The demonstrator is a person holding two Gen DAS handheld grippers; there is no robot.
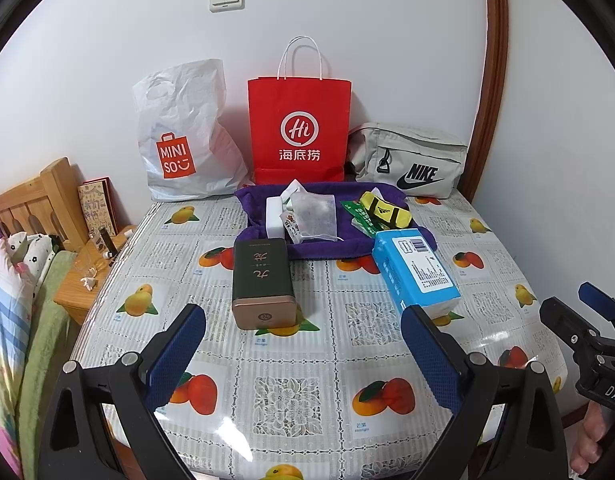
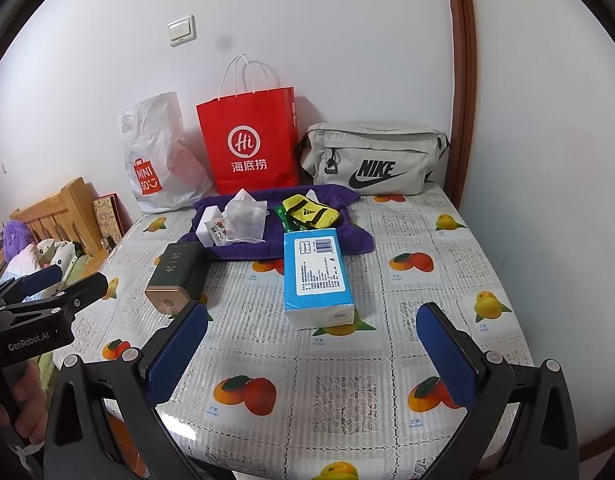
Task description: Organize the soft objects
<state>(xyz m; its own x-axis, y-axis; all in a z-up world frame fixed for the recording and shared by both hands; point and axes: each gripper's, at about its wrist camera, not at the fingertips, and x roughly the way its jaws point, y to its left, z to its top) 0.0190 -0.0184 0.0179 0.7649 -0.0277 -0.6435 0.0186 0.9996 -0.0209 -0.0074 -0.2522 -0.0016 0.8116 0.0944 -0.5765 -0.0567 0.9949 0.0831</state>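
Tissue pack [image 2: 318,276]: we judge it light and squashy in slick blue film; it lies at the centre of the right wrist view, its far end touching the purple towel [image 2: 349,236]. We would take it across its long sides, near the middle, so the film does not slip.
Yellow sock [image 2: 310,211]: folded, limp, on the towel above centre; we would pinch the whole fold.
Clear pouch [image 1: 316,216]: thin and crinkly, on the towel's left part; it looks easy to crush.
Dark green tin [image 1: 263,280]: rigid, lying on its side left of centre; we judge it not one of the soft things.
Right hand-held gripper [image 2: 312,356]: spread wide, empty, low over the surface [image 2: 347,400], aimed at the tissue pack.
Left hand-held gripper [image 1: 303,356]: also wide and empty, in the lower frame, lined up short of the tin.
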